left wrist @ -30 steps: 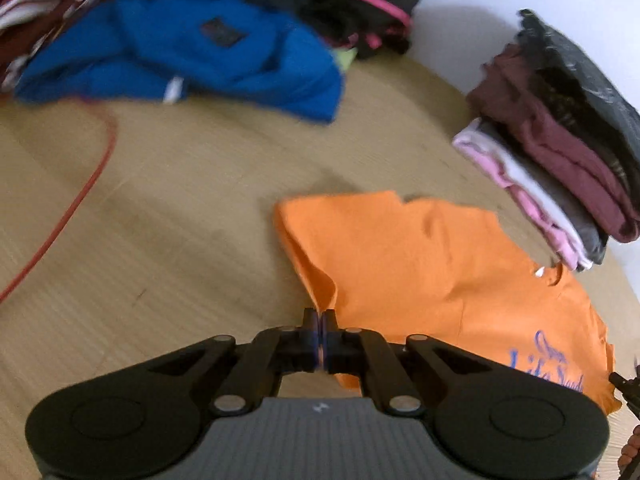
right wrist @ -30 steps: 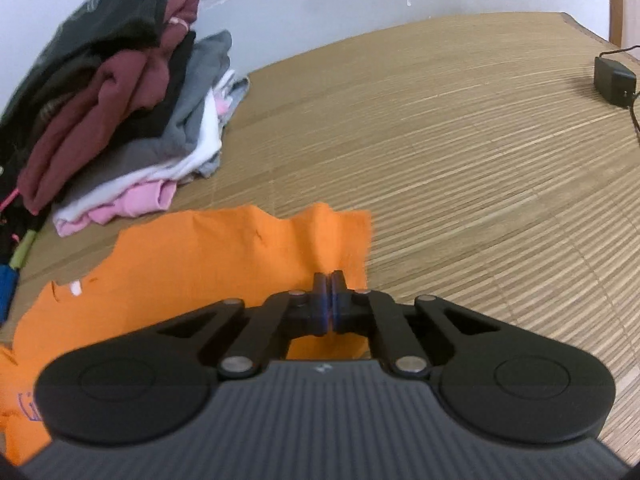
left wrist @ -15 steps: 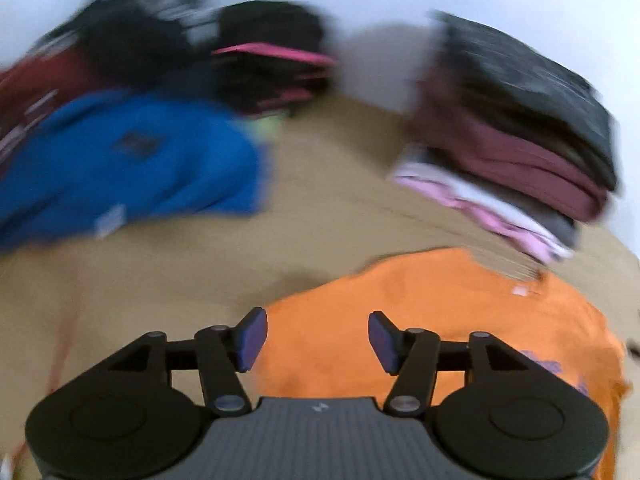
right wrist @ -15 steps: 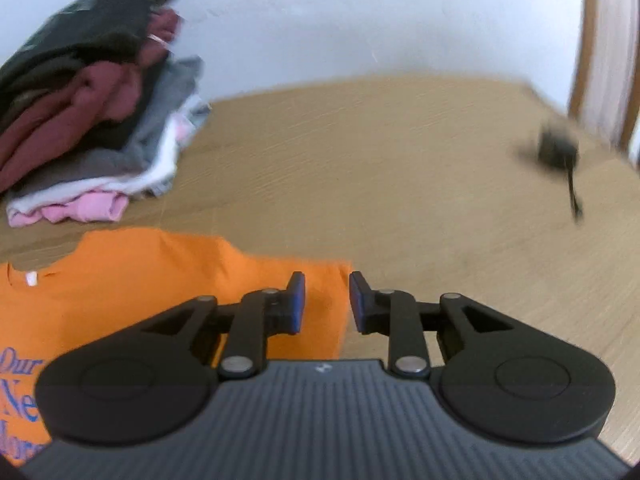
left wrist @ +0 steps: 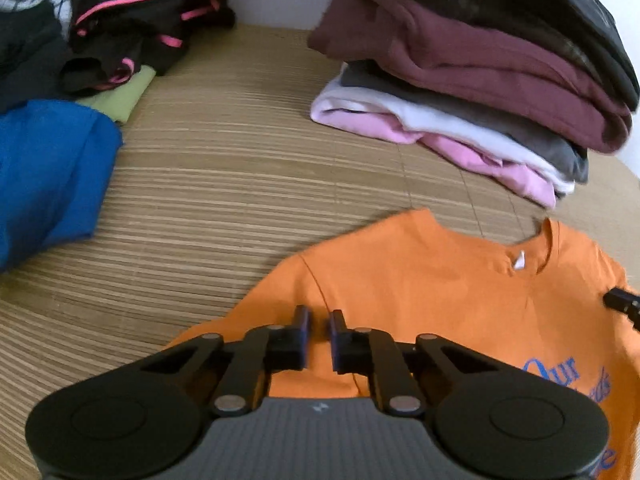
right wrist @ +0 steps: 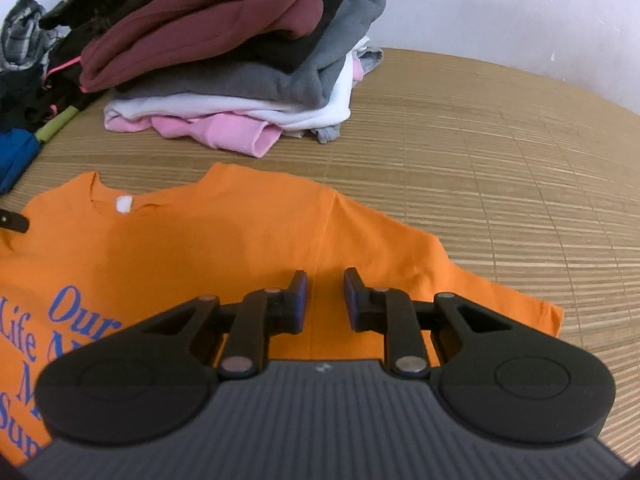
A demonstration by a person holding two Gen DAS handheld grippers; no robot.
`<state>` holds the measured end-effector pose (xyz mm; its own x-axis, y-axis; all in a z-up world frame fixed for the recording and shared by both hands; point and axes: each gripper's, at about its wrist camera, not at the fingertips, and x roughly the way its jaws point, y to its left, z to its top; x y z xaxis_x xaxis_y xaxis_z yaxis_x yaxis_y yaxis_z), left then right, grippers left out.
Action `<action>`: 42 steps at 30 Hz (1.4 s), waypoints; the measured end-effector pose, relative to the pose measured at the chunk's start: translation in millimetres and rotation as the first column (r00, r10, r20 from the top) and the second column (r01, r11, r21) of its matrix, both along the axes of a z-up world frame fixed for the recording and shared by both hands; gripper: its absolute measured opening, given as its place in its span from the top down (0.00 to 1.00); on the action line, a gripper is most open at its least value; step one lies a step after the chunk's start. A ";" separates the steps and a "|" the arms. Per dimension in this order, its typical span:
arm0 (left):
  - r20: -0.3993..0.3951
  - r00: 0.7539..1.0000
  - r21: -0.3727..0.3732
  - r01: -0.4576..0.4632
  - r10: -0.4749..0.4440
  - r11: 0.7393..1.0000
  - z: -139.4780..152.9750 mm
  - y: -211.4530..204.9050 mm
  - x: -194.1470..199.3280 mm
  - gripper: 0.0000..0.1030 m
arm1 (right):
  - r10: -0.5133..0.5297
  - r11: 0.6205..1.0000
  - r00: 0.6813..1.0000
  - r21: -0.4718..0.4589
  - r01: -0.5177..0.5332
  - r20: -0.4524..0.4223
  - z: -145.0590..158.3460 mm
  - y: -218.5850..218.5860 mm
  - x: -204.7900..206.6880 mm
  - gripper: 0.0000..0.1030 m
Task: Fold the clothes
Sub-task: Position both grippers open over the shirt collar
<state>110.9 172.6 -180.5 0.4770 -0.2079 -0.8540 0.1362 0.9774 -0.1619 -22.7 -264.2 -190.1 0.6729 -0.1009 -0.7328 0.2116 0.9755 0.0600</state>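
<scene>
The orange T-shirt (right wrist: pixel 224 248) lies spread flat, print side up, on the slatted mat (right wrist: pixel 500 168), its collar toward the far edge where the stack of folded clothes (right wrist: pixel 224 64) sits against the wall; the loose unfolded pile, with a blue garment (left wrist: pixel 44 176) and a black one trimmed in pink (left wrist: pixel 136 20), lies toward the far left corner. Judging by this, the step in hand is the first fold of the shirt: both sleeves are laid out and the tongs are lining up over them. The left gripper (left wrist: pixel 319 322) hangs above the left shoulder seam, its jaws having just been closing to a narrow gap with no cloth pinched between them. The right gripper (right wrist: pixel 325 284) hangs above the right shoulder seam near the sleeve, jaws a little wider, also having just been closing, and likewise holding nothing. The next move likely calls for each pair of jaws to reopen enough, drop onto the sleeve edge or shoulder, pinch a single layer of cloth, and carry it inward across the chest, keeping the fold line straight and the collar from bunching up
</scene>
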 end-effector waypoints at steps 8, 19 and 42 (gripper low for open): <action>0.031 0.999 0.001 0.014 -0.014 1.000 -8.3 -3.9 20.1 0.96 | -0.014 1.000 1.000 -0.015 0.014 0.001 -3.1 -4.4 20.8 0.80; 0.189 0.967 -0.064 0.187 -0.173 0.980 14.7 1.6 25.6 0.82 | 0.094 0.996 0.990 -0.017 -0.092 0.102 9.7 -24.9 15.0 0.40; 0.110 0.896 0.188 0.406 -0.430 0.895 -1.7 -24.1 51.9 0.64 | 0.205 0.976 0.979 -0.070 -0.206 -0.017 -2.7 -32.7 37.1 0.93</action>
<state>162.7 148.6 -182.2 0.4965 -0.2850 -0.8199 0.5475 0.8358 0.0410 14.4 -296.9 -192.8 0.6778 -0.0131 -0.7352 0.0067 0.9999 -0.0116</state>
